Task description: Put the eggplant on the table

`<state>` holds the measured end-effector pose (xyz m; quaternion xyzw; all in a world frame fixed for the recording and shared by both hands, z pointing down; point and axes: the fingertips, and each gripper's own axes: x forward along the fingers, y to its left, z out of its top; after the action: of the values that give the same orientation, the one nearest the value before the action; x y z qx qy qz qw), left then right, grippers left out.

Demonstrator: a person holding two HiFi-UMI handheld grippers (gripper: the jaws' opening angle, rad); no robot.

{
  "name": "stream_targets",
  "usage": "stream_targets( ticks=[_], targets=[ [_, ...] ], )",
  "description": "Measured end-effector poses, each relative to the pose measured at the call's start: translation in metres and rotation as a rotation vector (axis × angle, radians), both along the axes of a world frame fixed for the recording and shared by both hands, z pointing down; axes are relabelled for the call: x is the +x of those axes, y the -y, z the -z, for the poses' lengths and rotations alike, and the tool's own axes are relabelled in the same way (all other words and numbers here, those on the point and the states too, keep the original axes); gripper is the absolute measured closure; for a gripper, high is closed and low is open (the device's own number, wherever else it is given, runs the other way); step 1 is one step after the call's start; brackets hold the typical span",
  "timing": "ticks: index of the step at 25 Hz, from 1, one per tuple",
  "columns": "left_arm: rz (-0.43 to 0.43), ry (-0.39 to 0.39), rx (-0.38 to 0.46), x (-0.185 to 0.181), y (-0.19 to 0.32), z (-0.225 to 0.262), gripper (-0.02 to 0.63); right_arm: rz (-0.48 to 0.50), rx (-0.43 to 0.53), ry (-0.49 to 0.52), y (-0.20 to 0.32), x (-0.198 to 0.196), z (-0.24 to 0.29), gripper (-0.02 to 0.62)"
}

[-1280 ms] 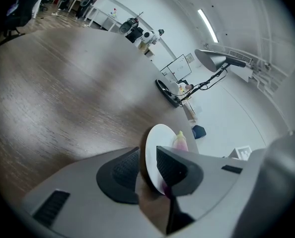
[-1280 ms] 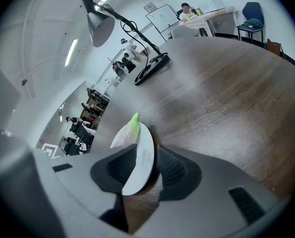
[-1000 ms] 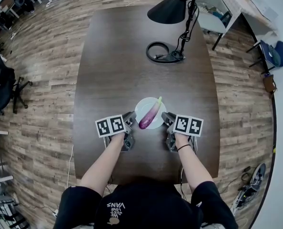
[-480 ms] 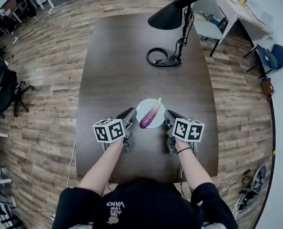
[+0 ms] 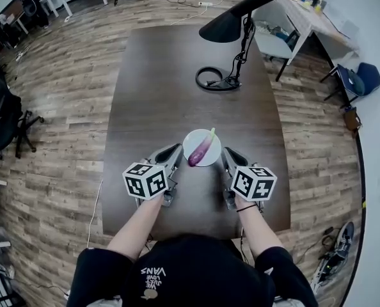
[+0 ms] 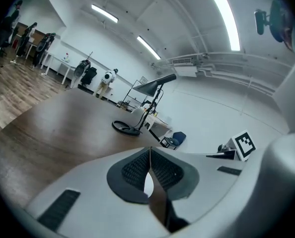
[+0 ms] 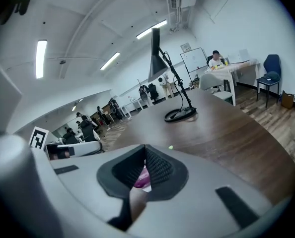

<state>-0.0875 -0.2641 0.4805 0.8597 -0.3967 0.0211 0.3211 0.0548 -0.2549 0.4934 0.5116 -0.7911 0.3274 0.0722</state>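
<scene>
The eggplant (image 5: 201, 149), slim and purple with a pale green stem end pointing away from the person, lies slantwise on a small white plate (image 5: 191, 139) near the front edge of the dark wooden desk (image 5: 177, 75). It is likely light and fairly firm, with a glossy skin that could slide under a hard pinch. The thicker purple middle, taken across its width, looks a safer hold than the thin stem. The left tongs (image 5: 178, 149) and the right tongs (image 5: 226, 151) flank the plate, tips right at its rim. Both are pressed together, with no eggplant between them. Whether either nips the rim I cannot tell. Through the right tongs a patch of purple shows just beyond the pads. A black lamp (image 5: 231, 24) stands well apart at the far end.
</scene>
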Motion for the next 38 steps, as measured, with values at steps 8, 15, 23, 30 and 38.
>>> stream_targets(
  ticks=[8,15,23,30,38],
  targets=[
    [-0.034,0.020,0.086,-0.003,-0.025,0.026,0.594,0.000,0.083,0.032,-0.023,-0.012,0.037,0.577],
    [-0.059,0.067,0.132,-0.005,-0.045,0.032,0.594,-0.010,0.098,0.006,-0.045,-0.016,0.037,0.577],
    [-0.081,0.078,0.141,-0.002,-0.062,0.032,0.595,-0.010,0.094,-0.007,-0.064,-0.019,0.036,0.577],
    [-0.091,0.094,0.140,-0.001,-0.069,0.028,0.595,-0.007,0.083,-0.029,-0.070,-0.020,0.033,0.577],
    [-0.084,0.118,0.145,-0.003,-0.069,0.026,0.595,0.013,0.085,-0.064,-0.071,-0.023,0.030,0.577]
  ],
)
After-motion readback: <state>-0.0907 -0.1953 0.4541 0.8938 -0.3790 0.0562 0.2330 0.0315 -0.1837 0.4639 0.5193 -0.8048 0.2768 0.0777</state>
